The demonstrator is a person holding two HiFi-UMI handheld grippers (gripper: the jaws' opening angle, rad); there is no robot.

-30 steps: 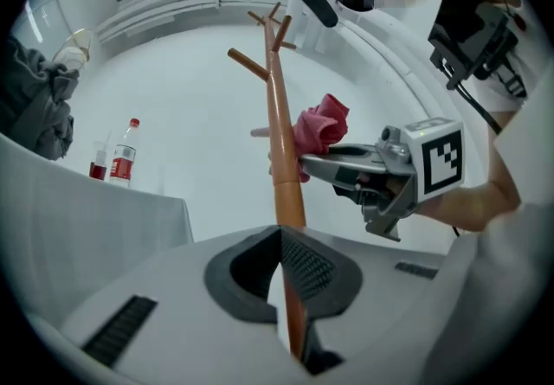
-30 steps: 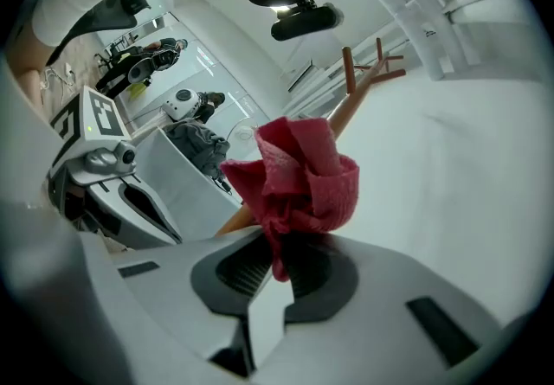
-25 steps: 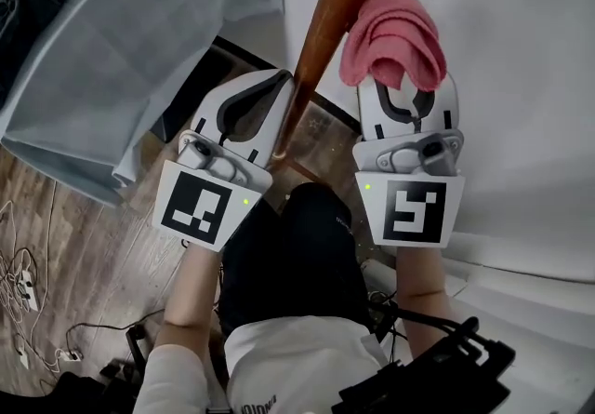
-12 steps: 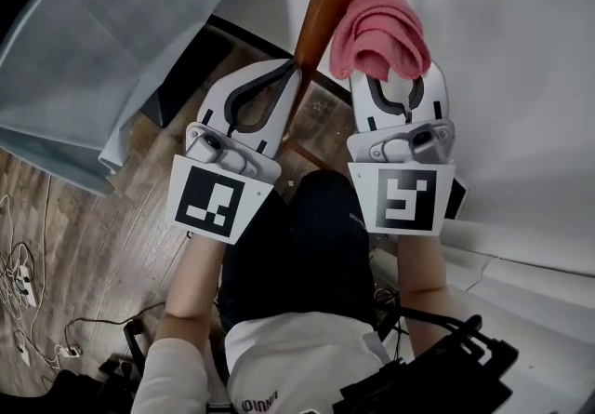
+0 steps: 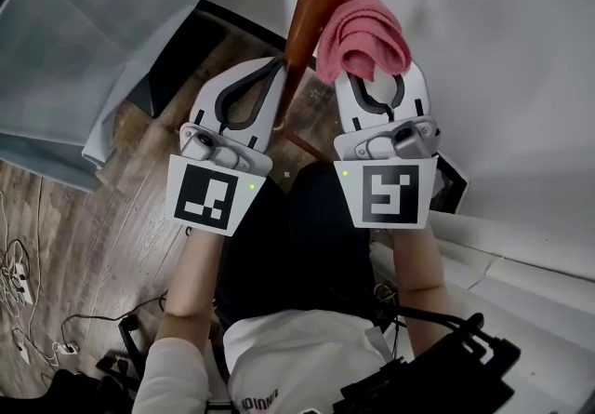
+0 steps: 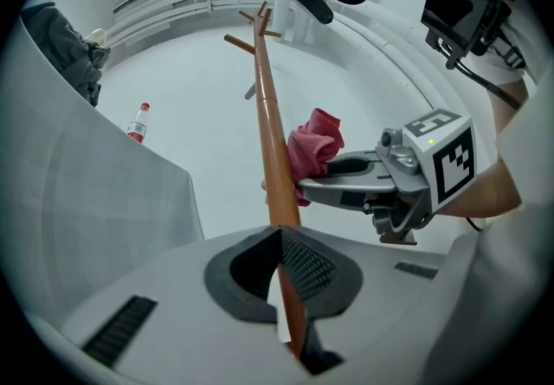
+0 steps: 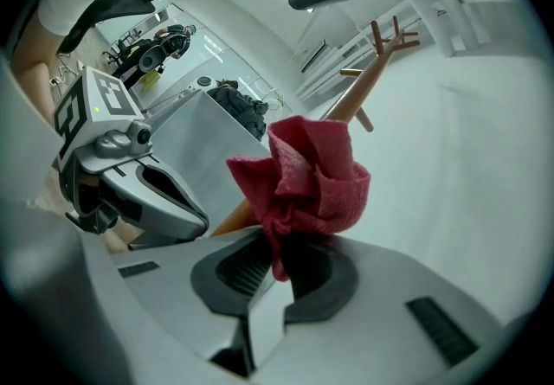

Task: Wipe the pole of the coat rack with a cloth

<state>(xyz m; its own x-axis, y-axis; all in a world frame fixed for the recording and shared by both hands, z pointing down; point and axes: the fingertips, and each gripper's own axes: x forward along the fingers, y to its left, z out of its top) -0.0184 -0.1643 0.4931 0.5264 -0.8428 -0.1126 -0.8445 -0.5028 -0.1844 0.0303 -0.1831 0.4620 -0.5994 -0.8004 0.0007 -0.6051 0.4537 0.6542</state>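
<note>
Wooden floor (image 5: 102, 217) and a white backdrop (image 5: 502, 59) make the room below me. Nearest to me, the left tongs (image 5: 277, 73) have their tips drawn together, with nothing gripped that I can see. They lie just beside the left flank of the pole (image 5: 311, 3), and I cannot tell whether they touch it. The right tongs (image 5: 372, 79) are clamped on the pink cloth (image 5: 363, 31), which bulges past the tips and presses on the pole's right flank.

The pole stands upright, its long axis vertical. Its foot is down by the floor between the two tongs, and its pegs (image 6: 260, 22) are at the far top end.

To wipe well, I judge the clamp must be firm and the cloth held against the wood. The strokes should run along the axis, not across, going around the pole by turns. The left tongs can be ready to steady the rack.
</note>
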